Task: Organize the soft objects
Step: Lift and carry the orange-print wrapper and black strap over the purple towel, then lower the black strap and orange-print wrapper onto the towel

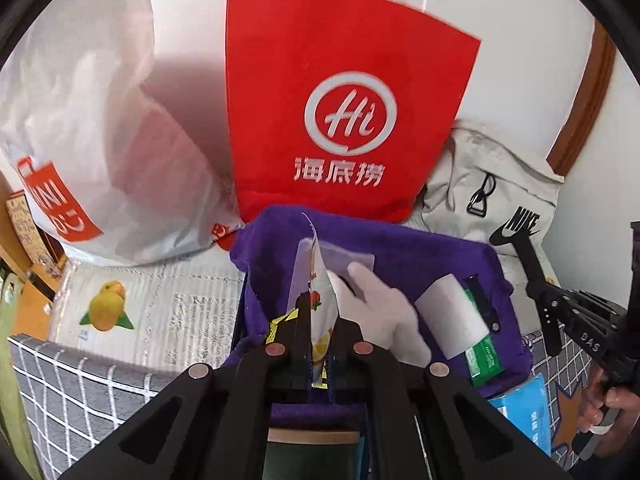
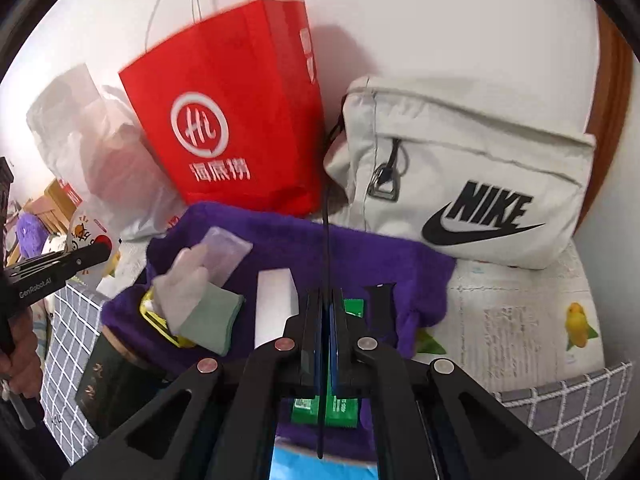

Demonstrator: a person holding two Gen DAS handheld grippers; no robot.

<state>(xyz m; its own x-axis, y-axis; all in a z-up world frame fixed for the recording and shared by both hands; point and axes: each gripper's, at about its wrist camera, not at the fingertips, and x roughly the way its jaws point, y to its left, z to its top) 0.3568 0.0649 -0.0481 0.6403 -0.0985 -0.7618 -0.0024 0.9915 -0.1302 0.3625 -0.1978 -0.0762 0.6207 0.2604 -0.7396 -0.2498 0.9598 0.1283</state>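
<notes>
Behind purple towel (image 2: 280,232), red bag (image 2: 232,120).

The towel (image 2: 280,240) lies in front of the paper bag (image 2: 240,120) standing against the wall. A plastic bag (image 1: 80,120) sits left of the paper bag, a shoulder bag (image 2: 460,168) right of it. A glove (image 2: 180,292), a white pad (image 2: 276,300), a strap (image 2: 378,300) and what may be a sachet (image 1: 486,356) lie on the towel.
</notes>
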